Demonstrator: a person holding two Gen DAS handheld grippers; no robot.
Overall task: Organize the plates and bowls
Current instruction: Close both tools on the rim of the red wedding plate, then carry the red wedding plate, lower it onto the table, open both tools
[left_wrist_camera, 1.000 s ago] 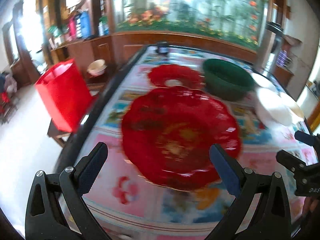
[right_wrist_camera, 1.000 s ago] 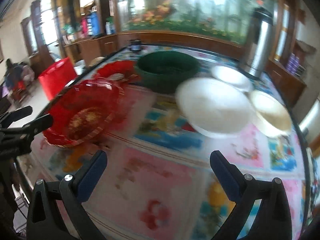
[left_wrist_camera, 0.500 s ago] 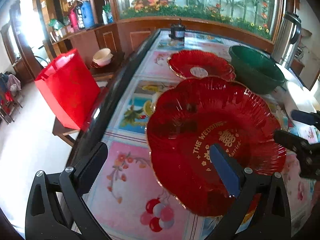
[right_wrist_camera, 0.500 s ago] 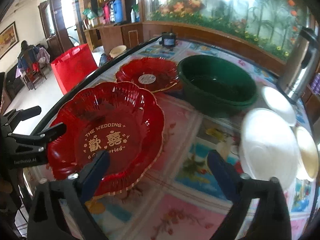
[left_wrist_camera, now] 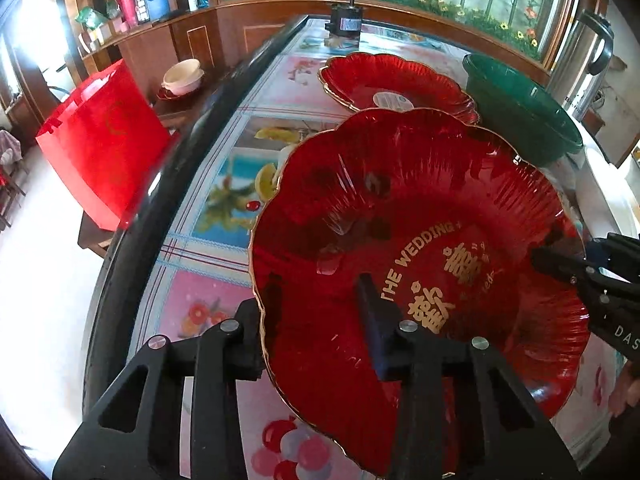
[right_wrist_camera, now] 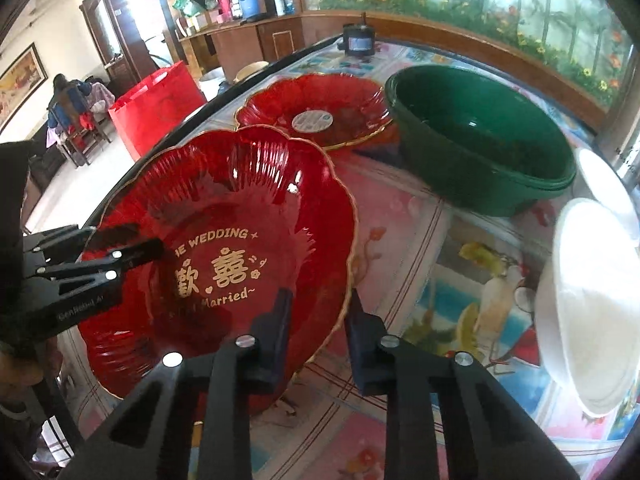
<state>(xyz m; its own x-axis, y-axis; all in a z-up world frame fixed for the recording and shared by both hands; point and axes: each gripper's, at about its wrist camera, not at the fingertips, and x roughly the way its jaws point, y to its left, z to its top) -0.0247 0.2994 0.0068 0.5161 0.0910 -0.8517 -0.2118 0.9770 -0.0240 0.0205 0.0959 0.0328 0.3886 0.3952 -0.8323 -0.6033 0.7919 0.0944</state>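
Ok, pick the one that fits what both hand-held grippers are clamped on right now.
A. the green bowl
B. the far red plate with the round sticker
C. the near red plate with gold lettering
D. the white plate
C: the left hand-held gripper pinches one edge of the near red plate and the right hand-held gripper pinches the opposite edge.

Patterned table (right_wrist_camera: 400, 216), 2 red plates (right_wrist_camera: 312, 116), green bowl (right_wrist_camera: 480, 152)

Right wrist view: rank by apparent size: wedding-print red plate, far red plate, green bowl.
1. Red scalloped plate with gold wedding lettering, nearest the camera, so its lead is unsure.
2. Dark green plastic bowl.
3. Far red scalloped plate.
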